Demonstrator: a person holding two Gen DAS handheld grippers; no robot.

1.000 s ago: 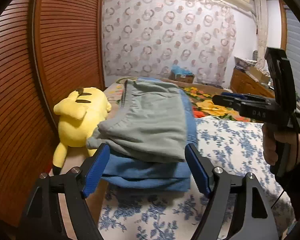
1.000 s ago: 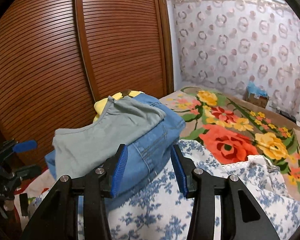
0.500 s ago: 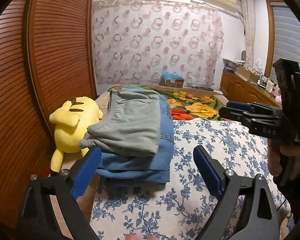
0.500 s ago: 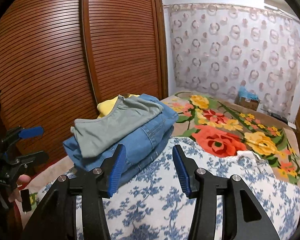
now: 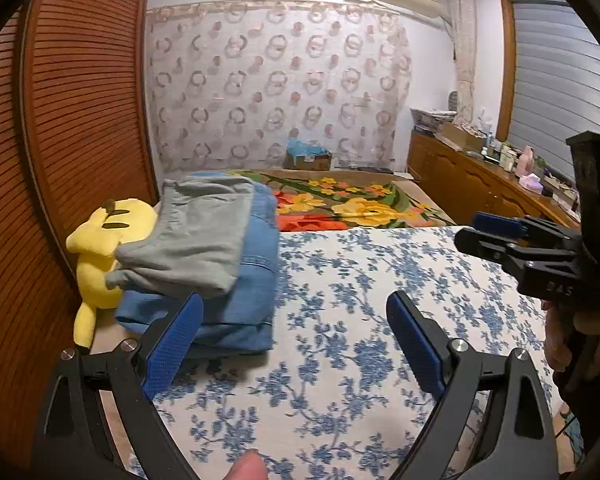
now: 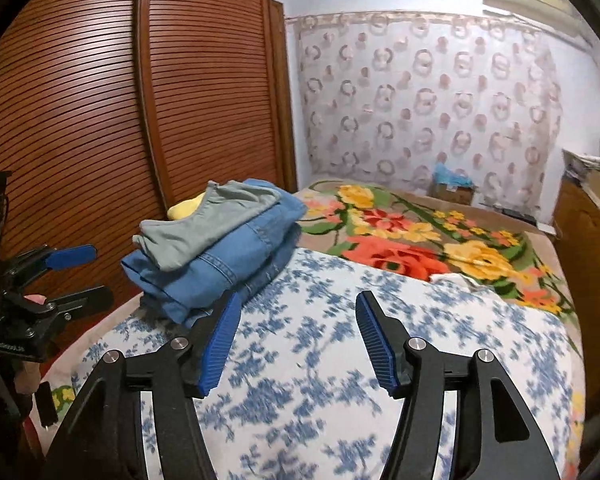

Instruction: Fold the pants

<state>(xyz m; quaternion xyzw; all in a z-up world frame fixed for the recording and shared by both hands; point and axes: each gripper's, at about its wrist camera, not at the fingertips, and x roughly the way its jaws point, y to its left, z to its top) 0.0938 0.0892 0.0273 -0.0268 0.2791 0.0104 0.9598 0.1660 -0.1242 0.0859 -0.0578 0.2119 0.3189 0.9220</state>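
Observation:
Folded grey-green pants (image 5: 196, 236) (image 6: 204, 228) lie on top of folded blue jeans (image 5: 244, 296) (image 6: 236, 264) at the left side of the bed. My left gripper (image 5: 296, 340) (image 6: 70, 276) stands wide open just in front and right of the stack, nothing between its blue pads. My right gripper (image 6: 300, 336) (image 5: 484, 228), held by a hand at the right in the left wrist view, hangs over the blue-flowered sheet (image 5: 380, 280) (image 6: 340, 360); its jaws are opening and are empty.
A yellow plush toy (image 5: 100, 248) lies between the stack and the slatted wooden wardrobe doors (image 5: 60, 140). A flowered blanket (image 6: 412, 240) covers the far bed. A wooden sideboard (image 5: 480, 184) with clutter runs along the right wall. A cardboard box (image 5: 308, 158) sits at the back.
Both grippers have pulled back from the folded stack, which stays on the bed. The left jaws widened, then held; the right jaws have spread further apart.

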